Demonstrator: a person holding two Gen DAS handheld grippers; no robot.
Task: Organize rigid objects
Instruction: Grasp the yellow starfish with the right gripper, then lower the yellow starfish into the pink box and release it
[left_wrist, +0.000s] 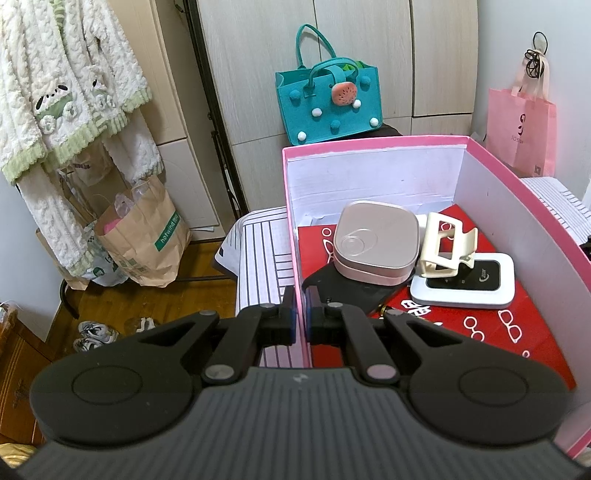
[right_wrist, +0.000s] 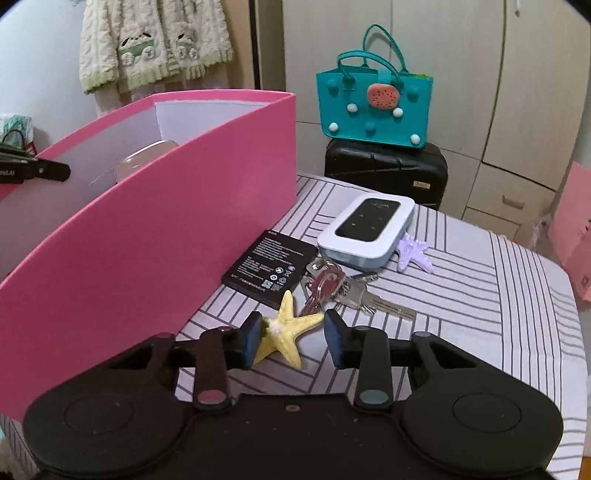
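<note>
Left wrist view. Left gripper, lower centre of frame, is clamped on the near wall of the pink box, one finger outside and one inside, steadying it. Already in the box, right of centre: a pink square case, a cream claw clip resting on a white pocket router, all lying on a red printed sheet.

Right wrist view. Right gripper, lower centre, is part open and straddles the yellow starfish on the striped cloth. The left pad touches one arm of the starfish; the right pad stands clear, so nothing is gripped yet. Just above in frame: a black battery, a bunch of keys, a second white router and a purple starfish. The box wall fills the left.

Judgement: the step is picking up the yellow starfish. Centre the jaws across its body, not one thin arm, then close gently. Lift straight up clear of the battery edge and the keys before swinging left over the wall.
</note>
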